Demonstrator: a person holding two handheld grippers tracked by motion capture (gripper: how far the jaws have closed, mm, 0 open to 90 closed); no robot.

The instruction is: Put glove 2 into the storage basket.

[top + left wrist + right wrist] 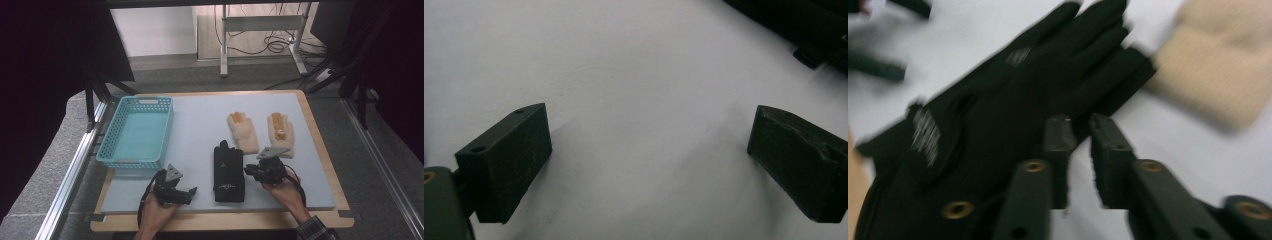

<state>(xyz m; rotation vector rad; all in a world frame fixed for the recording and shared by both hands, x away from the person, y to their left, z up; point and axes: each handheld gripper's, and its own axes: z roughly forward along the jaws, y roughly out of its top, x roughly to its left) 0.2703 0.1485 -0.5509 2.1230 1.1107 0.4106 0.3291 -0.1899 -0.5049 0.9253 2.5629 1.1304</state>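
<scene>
I see the tabletop (200,115), grey mat on a wood board. Turquoise basket (136,131) sits at its left side, nothing in it. Black glove pair (229,171), stacked flat, lies at the near centre of the mat between my two hands, fingers pointing away from me. Two beige gloves (243,132) and (280,134) lie side by side beyond it, toward the right; the nearer-centre one is just beside the black fingertips. My right gripper (248,170) is at the right edge of the black glove pair (998,115); jaws nearly together, a thin gap left, nothing clamped, tips just off the fabric in the blurred right gripper view. Left gripper (192,190) rests low at the near left, jaws wide apart over bare mat, holding nothing.
</scene>
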